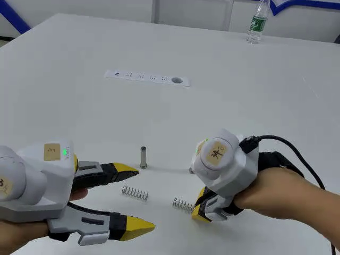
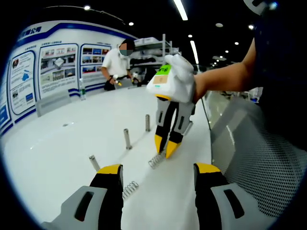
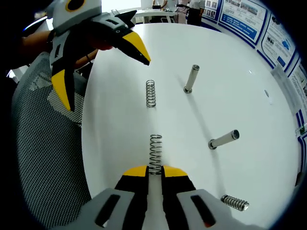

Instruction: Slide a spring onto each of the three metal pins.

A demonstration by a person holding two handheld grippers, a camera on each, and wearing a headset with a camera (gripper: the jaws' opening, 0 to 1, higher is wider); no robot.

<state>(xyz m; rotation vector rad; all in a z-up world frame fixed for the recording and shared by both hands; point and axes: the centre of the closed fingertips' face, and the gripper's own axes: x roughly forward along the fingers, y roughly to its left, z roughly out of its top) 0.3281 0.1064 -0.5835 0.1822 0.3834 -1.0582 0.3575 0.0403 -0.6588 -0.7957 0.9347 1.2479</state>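
white table [image 1: 223, 106]: a power strip [image 1: 146, 77] and bottle [image 1: 258, 22] lie well beyond both grippers. the left gripper [image 1: 145, 198] is spread wide and empty. the right gripper [image 3: 154, 170] pinches the near end of a spring [image 3: 154, 151]. far pin [image 3: 191, 79] and near pin [image 3: 223, 139] stand ahead-right of it with nothing between. the spring looks light, bendy and apt to roll, so it is best held lightly mid-coil. a second spring [image 3: 150, 93] lies straight ahead.

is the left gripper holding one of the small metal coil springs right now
No, in the left gripper view the left gripper stands open and empty, and the nearest small metal coil spring lies loose on the white table.
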